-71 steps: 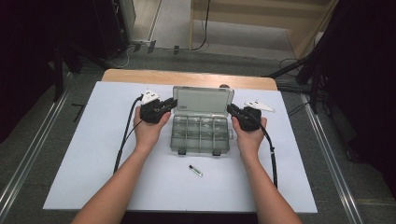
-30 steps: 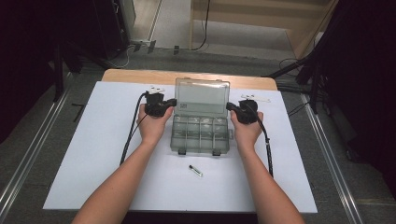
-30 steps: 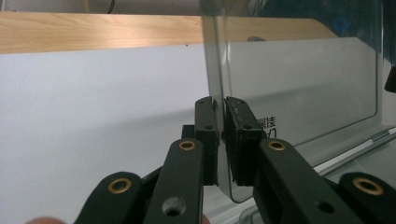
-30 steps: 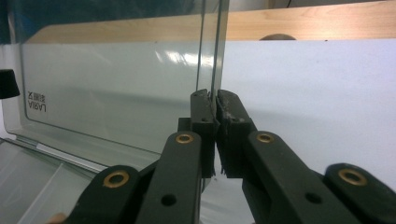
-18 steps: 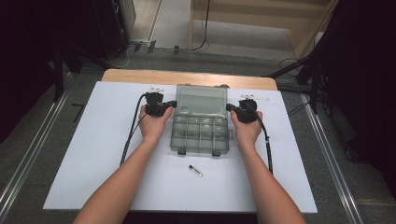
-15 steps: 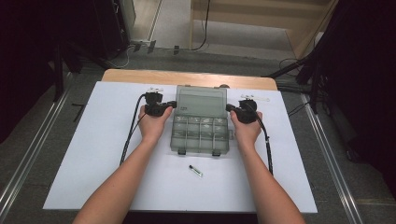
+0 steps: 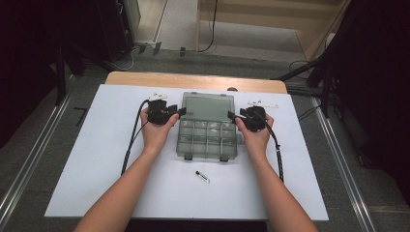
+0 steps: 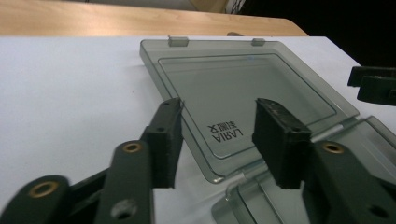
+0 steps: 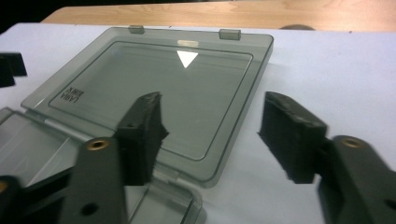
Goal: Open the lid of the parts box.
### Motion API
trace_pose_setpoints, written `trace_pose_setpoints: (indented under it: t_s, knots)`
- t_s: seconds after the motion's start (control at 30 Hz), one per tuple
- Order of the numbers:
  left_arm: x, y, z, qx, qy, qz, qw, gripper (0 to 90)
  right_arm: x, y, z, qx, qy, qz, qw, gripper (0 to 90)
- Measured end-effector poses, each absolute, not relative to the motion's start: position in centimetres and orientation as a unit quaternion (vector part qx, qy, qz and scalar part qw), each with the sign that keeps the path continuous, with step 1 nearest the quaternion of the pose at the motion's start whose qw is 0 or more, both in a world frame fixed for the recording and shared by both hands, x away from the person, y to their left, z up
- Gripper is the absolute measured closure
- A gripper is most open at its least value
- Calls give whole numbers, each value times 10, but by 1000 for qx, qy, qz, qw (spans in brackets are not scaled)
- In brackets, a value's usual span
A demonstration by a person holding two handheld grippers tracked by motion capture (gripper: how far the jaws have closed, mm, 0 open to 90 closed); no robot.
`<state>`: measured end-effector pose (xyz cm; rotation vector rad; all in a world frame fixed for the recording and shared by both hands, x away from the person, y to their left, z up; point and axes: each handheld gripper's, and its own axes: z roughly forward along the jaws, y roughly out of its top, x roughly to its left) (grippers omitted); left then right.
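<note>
Smoky translucent plastic compartment box [image 7: 207, 140] sits mid-table on the white table sheet [image 7: 96, 159], its hinged clear grey lid [image 7: 207, 107] folded flat back behind it; left gripper [image 7: 181, 111] sits at the lid's left edge, right gripper [image 7: 231, 115] at its right edge; both sets of jaws have just been opening and now stand apart, each straddling a lid edge without pressing on it; small dark cylindrical part [image 7: 202, 177] lies loose on the sheet just in front of the box, nothing in the way; box compartments look empty as far as visible.
</note>
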<state>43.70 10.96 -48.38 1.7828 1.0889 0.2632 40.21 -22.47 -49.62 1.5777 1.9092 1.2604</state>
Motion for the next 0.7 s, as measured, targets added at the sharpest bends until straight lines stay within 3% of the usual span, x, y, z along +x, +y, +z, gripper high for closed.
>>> trace_pose_setpoints:
  t_s: [0.23,0.37,0.7]
  knots:
    - [418,115,-479,742,414,115,515,314,383,-225,-489,539,678,460,197,144]
    - [408,119,-473,741,399,118,527,277,372,-226,-486,525,685,464,199,120]
    - [384,139,-470,745,374,123,539,60,347,-229,-483,505,692,477,196,2]
